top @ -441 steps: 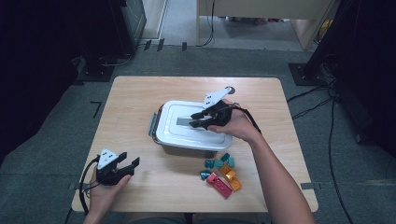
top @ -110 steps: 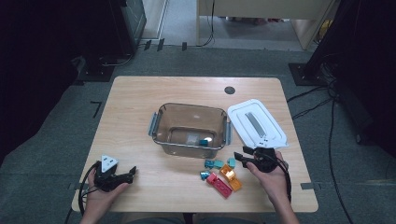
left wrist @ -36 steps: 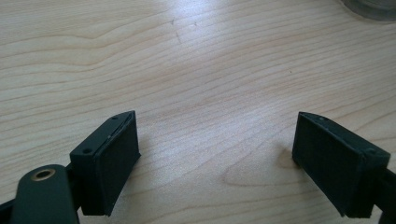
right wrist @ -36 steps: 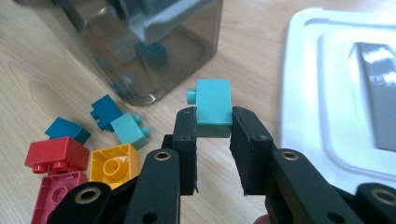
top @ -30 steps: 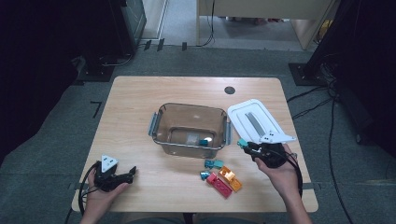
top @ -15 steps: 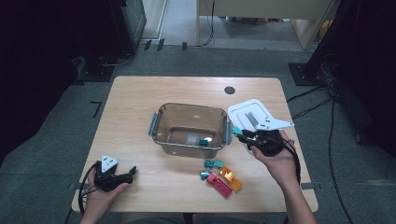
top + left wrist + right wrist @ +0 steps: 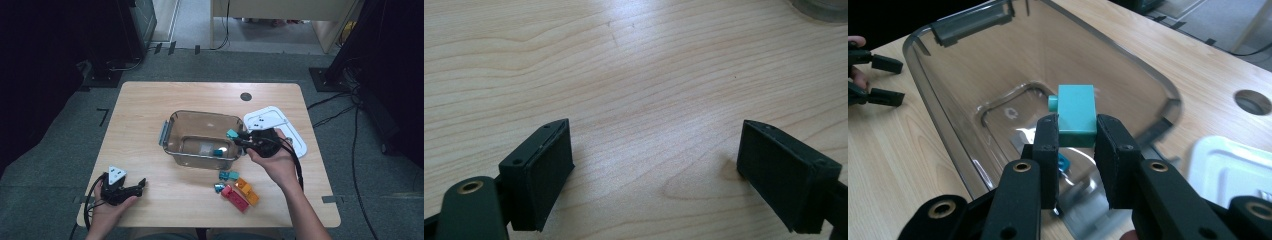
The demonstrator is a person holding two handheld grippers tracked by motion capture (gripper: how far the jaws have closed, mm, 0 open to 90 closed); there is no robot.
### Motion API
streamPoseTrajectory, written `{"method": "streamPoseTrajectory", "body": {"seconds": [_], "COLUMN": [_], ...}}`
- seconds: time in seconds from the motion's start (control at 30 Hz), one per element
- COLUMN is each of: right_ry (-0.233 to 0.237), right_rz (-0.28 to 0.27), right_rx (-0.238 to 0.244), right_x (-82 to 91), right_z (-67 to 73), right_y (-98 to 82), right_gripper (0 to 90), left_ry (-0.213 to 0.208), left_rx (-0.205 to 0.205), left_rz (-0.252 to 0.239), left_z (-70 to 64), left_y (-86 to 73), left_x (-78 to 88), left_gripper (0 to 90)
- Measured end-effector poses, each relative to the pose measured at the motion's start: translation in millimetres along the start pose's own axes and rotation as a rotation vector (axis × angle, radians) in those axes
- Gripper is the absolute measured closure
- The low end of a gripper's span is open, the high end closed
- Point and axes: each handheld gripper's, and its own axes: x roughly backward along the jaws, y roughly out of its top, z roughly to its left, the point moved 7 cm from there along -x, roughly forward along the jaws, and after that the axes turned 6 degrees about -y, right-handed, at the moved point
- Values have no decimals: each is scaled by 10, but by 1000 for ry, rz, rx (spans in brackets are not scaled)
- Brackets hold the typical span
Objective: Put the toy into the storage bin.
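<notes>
My right gripper (image 7: pixel 239 138) (image 7: pixel 1077 142) is shut on a teal brick (image 7: pixel 1076 115) (image 7: pixel 232 134). It holds the brick in the air over the right rim of the clear plastic bin (image 7: pixel 176 120) (image 7: pixel 948 100). One small teal piece (image 7: pixel 218 152) lies inside the bin near its right wall. More loose bricks (image 7: pixel 238 190), teal, orange and red, lie on the table in front of the bin. My left gripper (image 7: pixel 134 187) (image 7: pixel 654 175) rests open on the bare wood at the front left, with nothing between its jaws.
The bin's white lid (image 7: pixel 292 135) lies flat to the right of the bin, partly behind my right hand. A round hole (image 7: pixel 245 96) (image 7: pixel 1251 101) sits in the wooden table (image 7: pixel 145 100) near its far edge.
My right gripper has risen from the table's right side and moved left to the bin's rim, carrying the teal brick. The left gripper has stayed put.
</notes>
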Motion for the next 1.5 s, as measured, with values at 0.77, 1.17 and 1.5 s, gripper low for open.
{"method": "streamPoseTrajectory", "body": {"seconds": [0.77,1.17,1.5], "right_ry": [57,48,12], "right_rz": [60,22,-10], "right_rx": [-26,-30,-67], "right_x": [-393,-196,66], "right_z": [187,136,6], "right_y": [118,115,-75], "right_gripper": [615,605,545], "left_ry": [0,0,0], "left_rx": [0,0,0], "left_rz": [0,0,0], "left_z": [0,0,0], "left_y": [0,0,0], "left_x": [0,0,0], "left_gripper": [146,146,146]}}
